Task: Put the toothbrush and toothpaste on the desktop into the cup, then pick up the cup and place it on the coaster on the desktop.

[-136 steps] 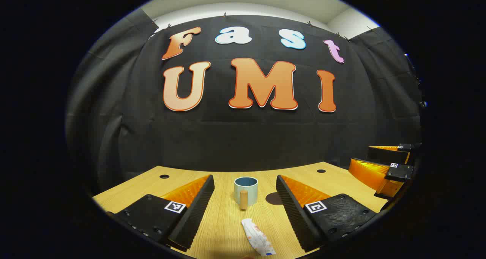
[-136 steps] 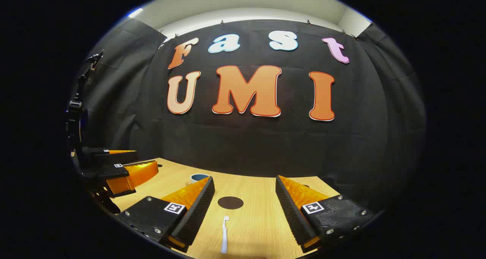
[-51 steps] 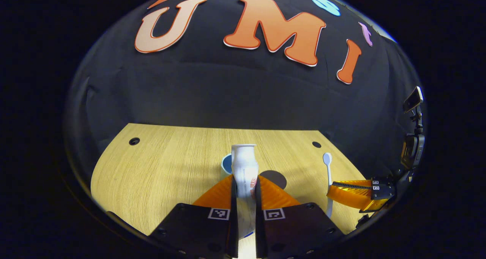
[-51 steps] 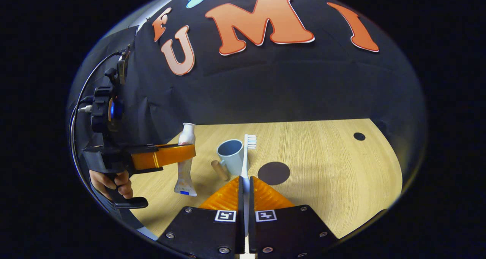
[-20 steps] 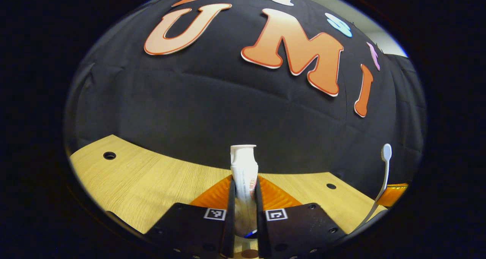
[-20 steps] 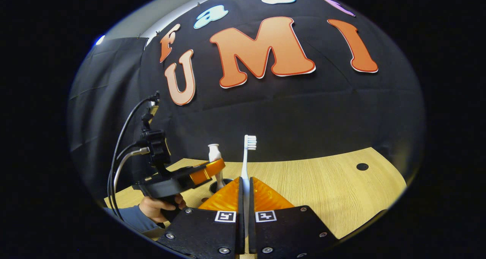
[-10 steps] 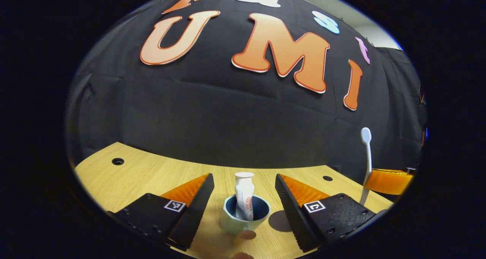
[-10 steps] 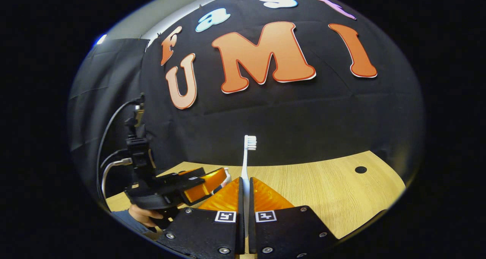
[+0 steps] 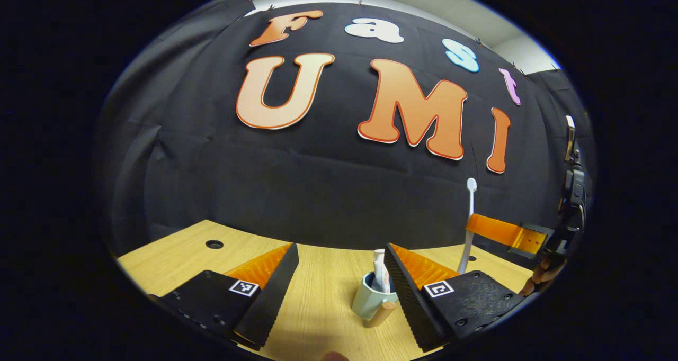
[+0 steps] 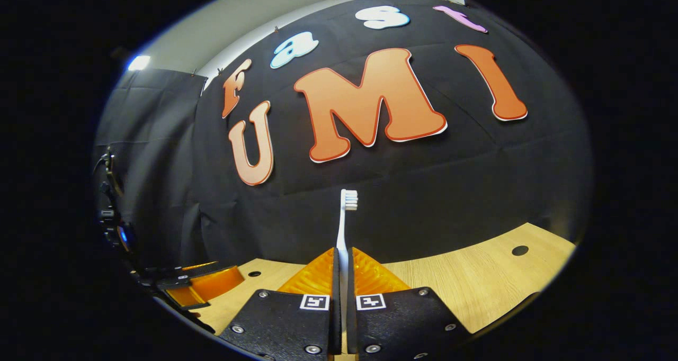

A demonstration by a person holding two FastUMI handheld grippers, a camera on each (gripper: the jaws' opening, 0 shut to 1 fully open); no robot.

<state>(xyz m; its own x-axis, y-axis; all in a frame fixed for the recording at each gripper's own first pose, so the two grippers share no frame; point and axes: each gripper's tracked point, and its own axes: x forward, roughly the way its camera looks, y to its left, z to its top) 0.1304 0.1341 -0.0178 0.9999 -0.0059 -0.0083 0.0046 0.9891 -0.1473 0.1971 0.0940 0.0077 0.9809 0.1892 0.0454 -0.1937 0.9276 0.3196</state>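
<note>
In the left gripper view, a pale blue cup [image 9: 369, 300] with a wooden handle [image 9: 382, 313] stands on the desk, and the white toothpaste tube [image 9: 379, 276] stands upright inside it. My left gripper [image 9: 341, 251] is open, and the cup sits just by its right finger. Farther right, the right gripper [image 9: 500, 231] holds the white toothbrush [image 9: 468, 220] upright above the desk. In the right gripper view, my right gripper [image 10: 342, 252] is shut on the toothbrush [image 10: 344, 228], bristles up. The left gripper [image 10: 198, 285] shows low at the left.
The wooden desk [image 9: 175, 260] has a cable hole [image 9: 214, 243] at its back left. In the right gripper view, the desk [image 10: 476, 292] shows holes [image 10: 519, 250] near its far edge. A hand [image 9: 540, 279] holds the right gripper. The black cloth wall stands close behind.
My left gripper opened and let go of the toothpaste, which now stands in the cup, then drew back to the left. The right gripper has kept the toothbrush gripped upright and raised.
</note>
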